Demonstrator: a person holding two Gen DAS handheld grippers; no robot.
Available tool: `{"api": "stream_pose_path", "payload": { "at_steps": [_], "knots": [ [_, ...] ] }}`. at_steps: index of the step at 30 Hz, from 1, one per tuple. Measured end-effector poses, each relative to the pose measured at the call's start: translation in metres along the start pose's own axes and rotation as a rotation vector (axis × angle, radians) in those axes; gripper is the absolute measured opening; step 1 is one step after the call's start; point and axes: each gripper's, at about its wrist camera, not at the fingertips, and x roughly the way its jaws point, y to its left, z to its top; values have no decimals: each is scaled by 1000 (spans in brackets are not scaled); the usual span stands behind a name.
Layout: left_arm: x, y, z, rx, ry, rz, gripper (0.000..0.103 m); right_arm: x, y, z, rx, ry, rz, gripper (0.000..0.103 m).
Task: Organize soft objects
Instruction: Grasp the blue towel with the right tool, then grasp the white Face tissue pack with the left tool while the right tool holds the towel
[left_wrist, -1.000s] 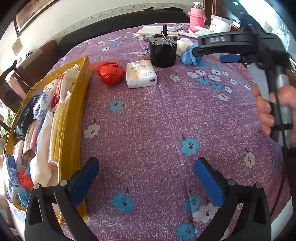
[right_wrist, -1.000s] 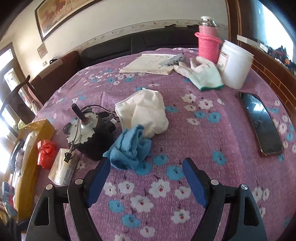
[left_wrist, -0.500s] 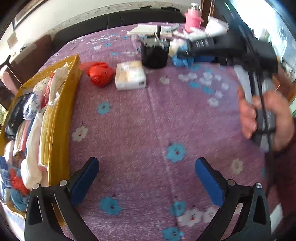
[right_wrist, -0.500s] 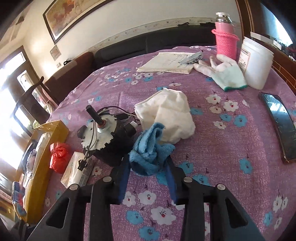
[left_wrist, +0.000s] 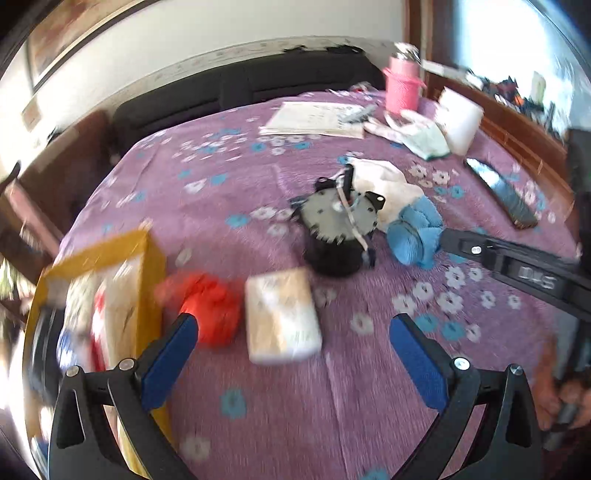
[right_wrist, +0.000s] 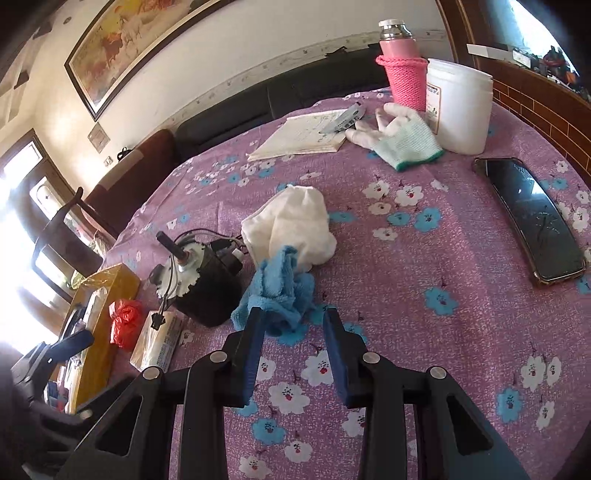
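Jaws of the right gripper (right_wrist: 293, 325), wide apart a second ago, have just been closing and now pinch the blue cloth (right_wrist: 277, 291), which lies on the tablecloth (right_wrist: 424, 332) against the white cloth (right_wrist: 295, 221). The left view has swung toward the motor (left_wrist: 334, 229) and is blurred. From left: yellow box (right_wrist: 98, 332), red bag (right_wrist: 125, 321), tissue pack (right_wrist: 157, 345), motor, cloths, glove (right_wrist: 402, 142), tub (right_wrist: 460, 110), phone (right_wrist: 532, 218). A sofa (right_wrist: 295, 96) and a painting (right_wrist: 140, 40) stand behind. The left gripper (left_wrist: 291, 354) hangs open, empty, over the pack.
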Motion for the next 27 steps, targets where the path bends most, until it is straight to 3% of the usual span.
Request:
{"api": "stream_pose_path", "payload": {
  "at_steps": [7,9,10,12,16,19,21,23,27],
  "knots": [
    [48,-1,6,36,82,64,103,-7,-21,10,71,-22,14,35],
    [42,-9,2,68,78,44,94,-8,-25,11,84,-25,18,36],
    [37,-16,-2,84,85,3,68,-8,-27,12,92,-24,25,36],
    [25,-29,-10,116,100,-42,62,-9,-29,13,101,-26,31,36],
    [-6,-44,-33,126,133,-205,62,-9,-27,12,97,-28,36,36],
    [-33,-39,-48,73,122,-302,62,-7,-26,11,92,-21,38,45],
    [-46,-26,-55,17,96,-318,68,-5,-25,10,95,-14,44,49],
    [-50,-16,-58,-27,75,-288,78,-4,-25,10,97,-8,51,50],
    [-33,5,-55,-131,112,-263,78,1,-22,8,95,1,71,63]
  ]
}}
